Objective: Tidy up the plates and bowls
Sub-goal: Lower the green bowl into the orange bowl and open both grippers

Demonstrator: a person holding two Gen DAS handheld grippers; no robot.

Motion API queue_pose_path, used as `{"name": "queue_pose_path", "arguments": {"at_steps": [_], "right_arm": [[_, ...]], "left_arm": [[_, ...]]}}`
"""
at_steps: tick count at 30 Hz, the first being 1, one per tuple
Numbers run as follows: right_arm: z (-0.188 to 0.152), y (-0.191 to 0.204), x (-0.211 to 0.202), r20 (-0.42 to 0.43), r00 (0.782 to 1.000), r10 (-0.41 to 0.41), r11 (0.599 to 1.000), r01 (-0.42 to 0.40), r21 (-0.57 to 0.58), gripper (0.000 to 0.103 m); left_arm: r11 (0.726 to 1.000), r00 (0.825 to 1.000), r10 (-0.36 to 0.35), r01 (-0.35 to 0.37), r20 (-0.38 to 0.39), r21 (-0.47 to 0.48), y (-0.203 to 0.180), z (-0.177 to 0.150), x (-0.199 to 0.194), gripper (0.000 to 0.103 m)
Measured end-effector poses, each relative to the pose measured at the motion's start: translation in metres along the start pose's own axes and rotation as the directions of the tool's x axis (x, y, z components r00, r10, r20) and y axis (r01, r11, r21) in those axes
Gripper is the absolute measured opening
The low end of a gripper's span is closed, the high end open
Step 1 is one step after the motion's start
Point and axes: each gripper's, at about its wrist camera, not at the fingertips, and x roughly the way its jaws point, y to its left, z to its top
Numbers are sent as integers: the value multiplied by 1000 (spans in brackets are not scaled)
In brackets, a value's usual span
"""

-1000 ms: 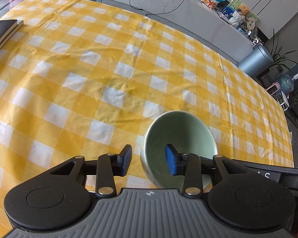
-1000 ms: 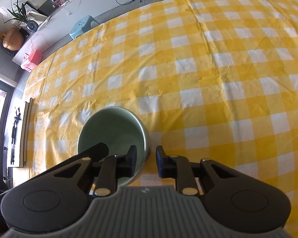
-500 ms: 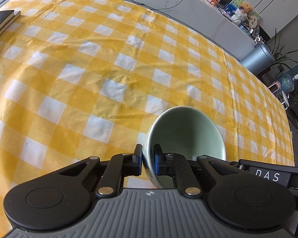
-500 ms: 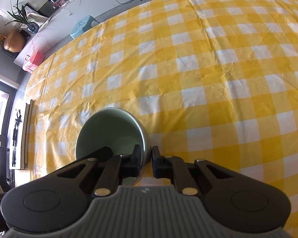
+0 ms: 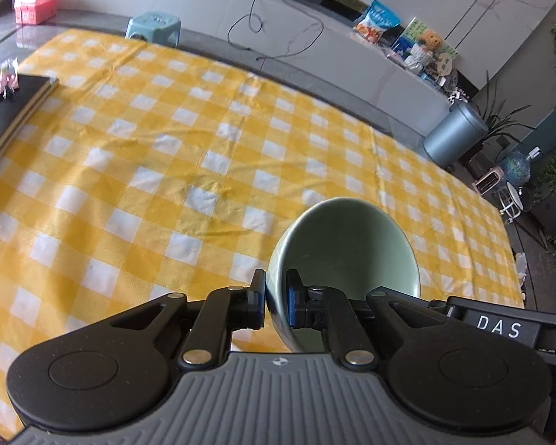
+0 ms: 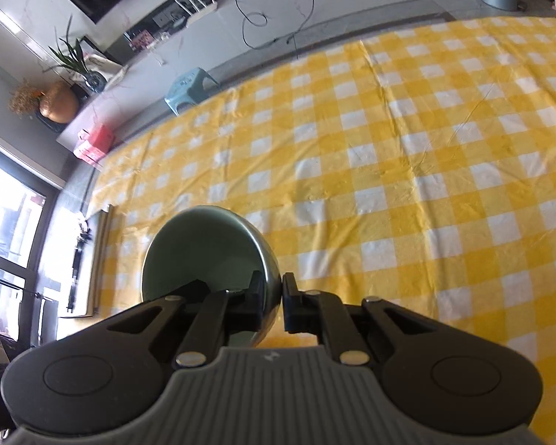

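Note:
A pale green bowl (image 5: 346,244) hangs above the yellow checked tablecloth (image 5: 166,170), held by both grippers at once. My left gripper (image 5: 276,296) is shut on the bowl's left rim, one pad outside and one inside. In the right wrist view the same green bowl (image 6: 204,248) shows, with my right gripper (image 6: 274,296) shut on its right rim. The other gripper's black body (image 5: 500,324), marked DAS, lies behind the bowl in the left wrist view. No plates are in view.
A dark flat board (image 5: 7,111) with small packets on it lies at the table's left edge. Beyond the far edge stand a light blue stool (image 5: 154,27), a pink box (image 5: 35,9) and a grey bin (image 5: 454,135). The tablecloth (image 6: 389,185) is wide and wrinkled.
Both grippers closed from open onto the bowl's opposite rims, then lifted it off the cloth. The table now looks farther away and more of the room shows.

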Motion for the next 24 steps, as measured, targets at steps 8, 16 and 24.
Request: {"name": "queue_pose_path", "arguments": {"at_steps": [8,16,24], "right_arm": [[-29,-4,-76,94,994,49,999,-49,0,8],[-69,-40,-120,120,992,46,998,-52,43,8],[-103,-77,-129,125,992,12,990,-30,139,7]], "left_arm": [[999,996,-46,43,76,31,-30,-24,-54,11],[994,994,-102,101,26,47,-50,-69,-64,12],[992,993,-107,110,-39,64,-62,-97,-50,11]]}}
